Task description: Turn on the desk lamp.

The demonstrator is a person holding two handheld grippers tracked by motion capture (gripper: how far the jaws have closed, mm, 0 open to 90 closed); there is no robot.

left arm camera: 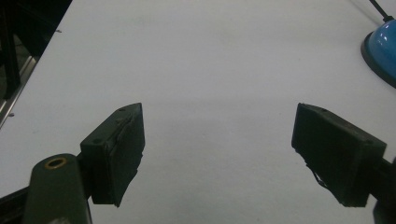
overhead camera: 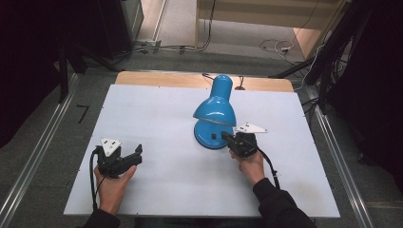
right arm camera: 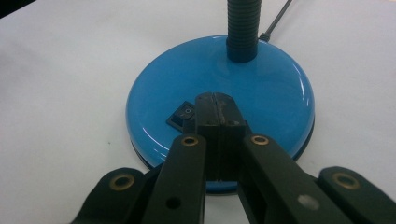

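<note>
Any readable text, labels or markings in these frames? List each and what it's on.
No readable words, brands or numbers.
Rocker switch on the lamp base: a faint pale mark, perhaps a circle, too blurred to read.
Lamp shade, table, left gripper, right gripper: no text seen.

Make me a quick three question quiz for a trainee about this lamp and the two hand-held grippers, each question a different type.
1. True or false: the left hand-held gripper is open over bare table.
2. Multiple choice: the right hand-held gripper has its tips over A) the lamp shade, B) the lamp base, C) the cord.
3. Fill in: beside those tips sits a black rocker ____.

Key: 1 true; 2 B; 3 switch.
</note>
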